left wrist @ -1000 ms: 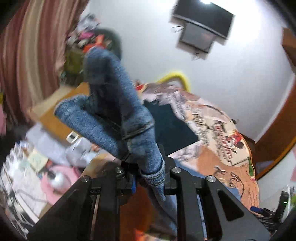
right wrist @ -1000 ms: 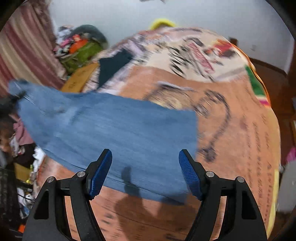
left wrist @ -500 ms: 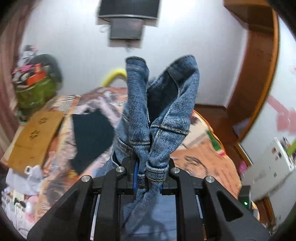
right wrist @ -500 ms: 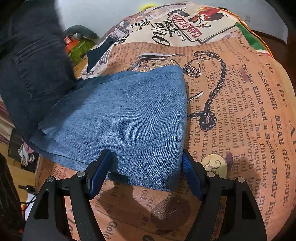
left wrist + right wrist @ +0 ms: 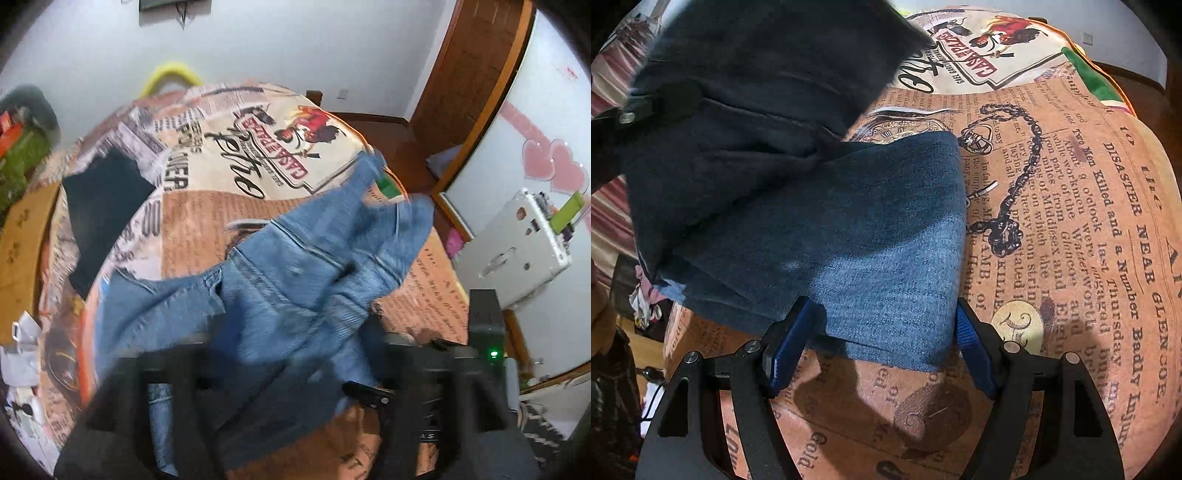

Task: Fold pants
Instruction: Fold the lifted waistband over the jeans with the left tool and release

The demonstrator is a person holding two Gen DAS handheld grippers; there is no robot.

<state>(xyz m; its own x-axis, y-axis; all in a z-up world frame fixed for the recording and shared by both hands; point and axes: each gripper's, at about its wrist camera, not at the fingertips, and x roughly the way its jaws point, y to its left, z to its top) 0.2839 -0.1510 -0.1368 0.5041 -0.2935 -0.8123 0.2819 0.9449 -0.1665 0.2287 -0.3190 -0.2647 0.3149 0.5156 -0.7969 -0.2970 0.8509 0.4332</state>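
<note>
Left wrist view: left gripper [image 5: 291, 354] opening, jeans [image 5: 280, 280] blurred between its jaws.
Right gripper [image 5: 882, 343]: spread, straddling folded jeans' edge.
Bed [image 5: 1071, 229]: under jeans.

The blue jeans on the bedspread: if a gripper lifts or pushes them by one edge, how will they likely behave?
The jeans look floppy: in the left wrist view the waist end drapes in loose folds. Lifted by an edge, they would probably sag. Pushed, the folded leg would likely bunch on the bedspread rather than slide.

Blue jeans [image 5: 879, 251] half-folded on bedspread
</note>
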